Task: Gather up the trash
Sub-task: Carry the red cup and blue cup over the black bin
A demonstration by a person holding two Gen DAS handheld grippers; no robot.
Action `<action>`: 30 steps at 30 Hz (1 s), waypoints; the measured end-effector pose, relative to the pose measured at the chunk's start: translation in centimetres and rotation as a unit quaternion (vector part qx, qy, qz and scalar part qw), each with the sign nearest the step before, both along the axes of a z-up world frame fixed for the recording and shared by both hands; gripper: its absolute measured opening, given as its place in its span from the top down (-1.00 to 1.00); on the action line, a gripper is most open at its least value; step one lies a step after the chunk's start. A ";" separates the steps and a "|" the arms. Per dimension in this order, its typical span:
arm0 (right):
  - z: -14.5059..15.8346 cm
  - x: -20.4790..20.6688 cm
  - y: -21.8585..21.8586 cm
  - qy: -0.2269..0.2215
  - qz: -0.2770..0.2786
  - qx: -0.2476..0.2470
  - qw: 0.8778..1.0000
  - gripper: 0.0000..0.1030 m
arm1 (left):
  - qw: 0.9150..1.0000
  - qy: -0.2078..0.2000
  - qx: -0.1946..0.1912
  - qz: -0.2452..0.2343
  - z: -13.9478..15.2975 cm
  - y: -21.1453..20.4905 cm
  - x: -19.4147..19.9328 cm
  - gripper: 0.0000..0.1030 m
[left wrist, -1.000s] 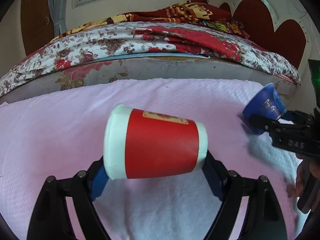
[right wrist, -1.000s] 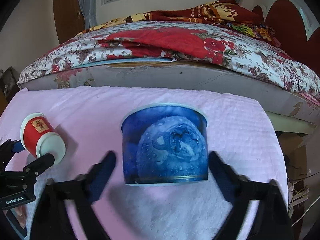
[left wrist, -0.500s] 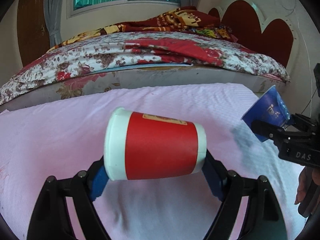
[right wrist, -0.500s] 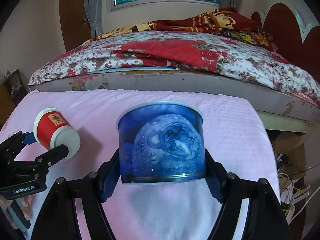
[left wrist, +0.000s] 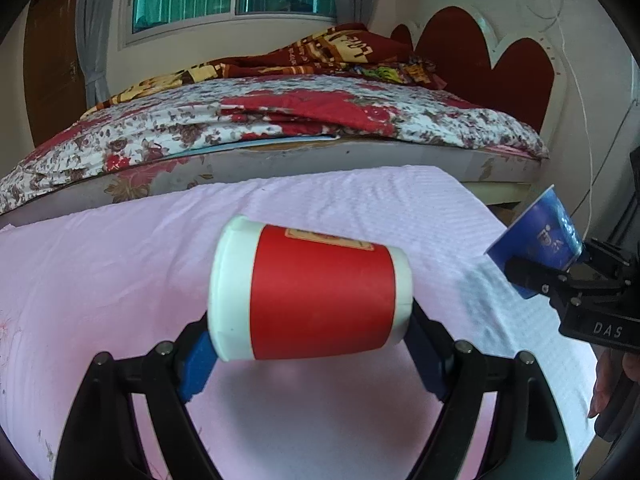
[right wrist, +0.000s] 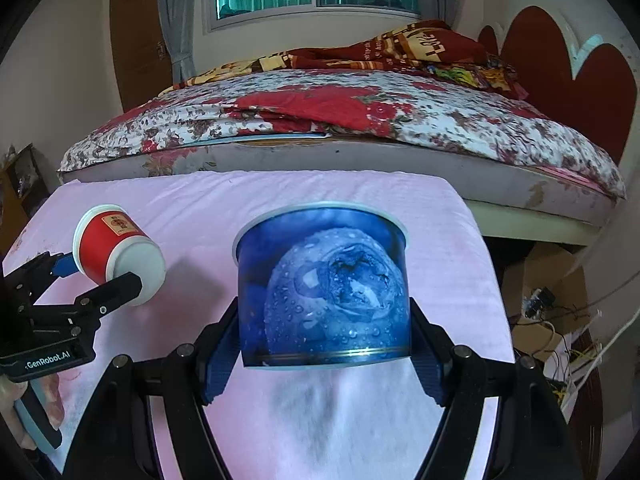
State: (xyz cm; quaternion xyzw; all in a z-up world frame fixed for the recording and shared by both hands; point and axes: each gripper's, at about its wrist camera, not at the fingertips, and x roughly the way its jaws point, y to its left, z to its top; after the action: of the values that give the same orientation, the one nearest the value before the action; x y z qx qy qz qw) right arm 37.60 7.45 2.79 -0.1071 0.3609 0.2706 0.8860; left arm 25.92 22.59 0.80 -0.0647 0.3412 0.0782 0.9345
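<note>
The left claw (left wrist: 310, 334) grips a red paper cup (left wrist: 310, 294) sideways above the pink-covered worktop (left wrist: 100, 264); the right claw (right wrist: 324, 354) clamps a blue tub (right wrist: 322, 284) upright beside it.

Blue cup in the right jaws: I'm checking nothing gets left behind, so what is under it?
Under the blue cup only the pink cloth shows, with a whitish patch below. The strip directly behind the cup and jaws is covered, so I can't rule out small scraps there.
</note>
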 end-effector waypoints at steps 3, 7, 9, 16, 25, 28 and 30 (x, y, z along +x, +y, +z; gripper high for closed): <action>0.8 -1.5 -1.3 -0.007 -0.004 0.001 1.000 -0.48 | 1.000 -0.004 0.001 -0.006 0.5 -0.8 -1.1 -0.61; 1.9 -3.8 -3.0 -0.014 -0.008 0.006 1.000 -0.48 | 1.000 -0.013 0.003 -0.017 1.5 -2.3 -2.7 -0.61; 2.6 -5.3 -4.1 -0.019 -0.012 0.009 1.000 -0.48 | 1.000 -0.017 0.005 -0.022 2.1 -3.0 -3.6 -0.61; 5.1 -11.0 -8.8 -0.034 -0.035 0.027 0.998 -0.48 | 0.998 -0.028 0.016 -0.049 4.1 -6.6 -8.0 -0.61; 7.8 -18.4 -14.2 -0.056 -0.063 0.047 0.995 -0.49 | 0.995 -0.043 0.023 -0.092 6.1 -11.4 -12.6 -0.61; 8.5 -20.2 -15.9 -0.066 -0.072 0.050 0.994 -0.49 | 0.992 -0.051 0.030 -0.111 6.5 -13.3 -13.4 -0.61; 8.6 -21.3 -17.2 -0.071 -0.080 0.050 0.993 -0.49 | 0.990 -0.056 0.034 -0.127 6.5 -14.8 -13.5 -0.60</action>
State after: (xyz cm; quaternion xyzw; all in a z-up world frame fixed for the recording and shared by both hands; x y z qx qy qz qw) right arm 16.34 -9.72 11.41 -0.0526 0.2905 0.2087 0.9323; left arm 12.37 7.80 7.29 0.0068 0.2913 -0.0329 0.9560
